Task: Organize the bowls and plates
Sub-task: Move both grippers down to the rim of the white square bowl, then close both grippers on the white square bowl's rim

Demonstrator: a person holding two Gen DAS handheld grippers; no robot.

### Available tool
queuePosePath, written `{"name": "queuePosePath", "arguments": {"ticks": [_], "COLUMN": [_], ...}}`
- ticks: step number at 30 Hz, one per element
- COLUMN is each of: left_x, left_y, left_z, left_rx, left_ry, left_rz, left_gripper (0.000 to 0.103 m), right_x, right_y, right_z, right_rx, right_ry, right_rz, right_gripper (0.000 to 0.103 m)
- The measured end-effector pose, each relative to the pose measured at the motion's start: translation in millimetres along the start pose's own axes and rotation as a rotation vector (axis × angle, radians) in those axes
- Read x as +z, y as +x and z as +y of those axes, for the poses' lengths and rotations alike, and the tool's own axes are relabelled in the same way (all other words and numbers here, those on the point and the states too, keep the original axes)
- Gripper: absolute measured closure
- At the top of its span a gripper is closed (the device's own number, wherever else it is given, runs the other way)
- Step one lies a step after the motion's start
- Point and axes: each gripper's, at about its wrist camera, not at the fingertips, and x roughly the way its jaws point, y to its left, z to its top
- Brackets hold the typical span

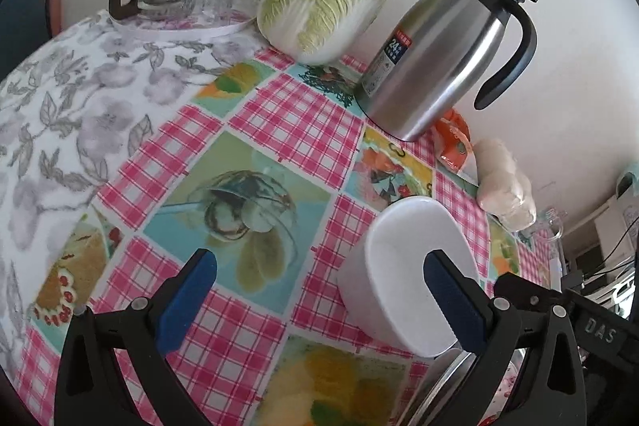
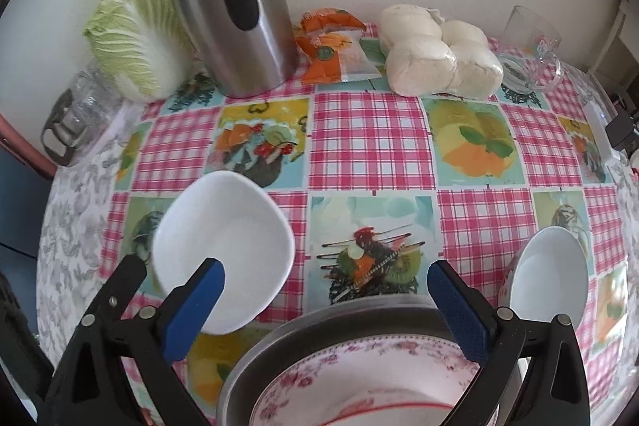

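With both grippers spread wide and empty, the square white bowl (image 1: 403,274) lies lower right of the left gripper (image 1: 319,290), nearer than the right gripper (image 2: 325,294).

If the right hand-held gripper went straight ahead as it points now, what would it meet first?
Probably the floral plate in the metal basin just beyond the open right hand-held gripper; depth is unclear.

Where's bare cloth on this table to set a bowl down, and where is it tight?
Open cloth runs through the middle, between the square white bowl and the round white bowl, up to the back row. Crowded: the back edge, with cabbage, steel carafe, orange packet, wrapped buns and glass mug; and the near edge, with the floral plate.
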Motion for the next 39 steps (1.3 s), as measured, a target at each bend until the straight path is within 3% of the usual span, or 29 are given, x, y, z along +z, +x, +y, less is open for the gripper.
{"name": "queuePosePath", "arguments": {"ticks": [3,9,10,11,18,22,26,28,39], "left_x": [0,-2,-3,-4,-12,-16,-19,-19,-15], "left_y": [2,10,12,14,30,36,39,41,34], "left_z": [-3,-17,-18,-19,-23,-25,-30,-30,-11], "left_rx": [0.004,0.016,0.018,0.014,-0.006,-0.018,-0.009,0.011,0.017], "left_ry": [0.010,0.036,0.038,0.039,0.035,0.024,0.042,0.041,0.031], "left_rz": [0.003,0.024,0.028,0.034,0.079,0.103,0.109,0.114,0.128], "left_gripper": [0.000,0.001,0.002,0.006,0.041,0.051,0.069,0.075,0.077], "right_x": [4,7,8,8,12,13,12,12,5], "right_y": [7,21,22,24,32,36,38,40,40], "right_z": [-1,3,3,4,12,19,29,32,42], "right_rx": [-0.007,-0.004,-0.006,-0.006,0.013,0.016,0.017,0.002,0.013], "right_ry": [0.004,0.011,0.010,0.007,-0.033,-0.062,-0.093,-0.106,-0.152], "right_rz": [0.011,0.047,0.050,0.053,0.073,0.079,0.084,0.088,0.103], "right_gripper": [0.003,0.030,0.038,0.045,0.064,0.078,0.094,0.094,0.094]}}
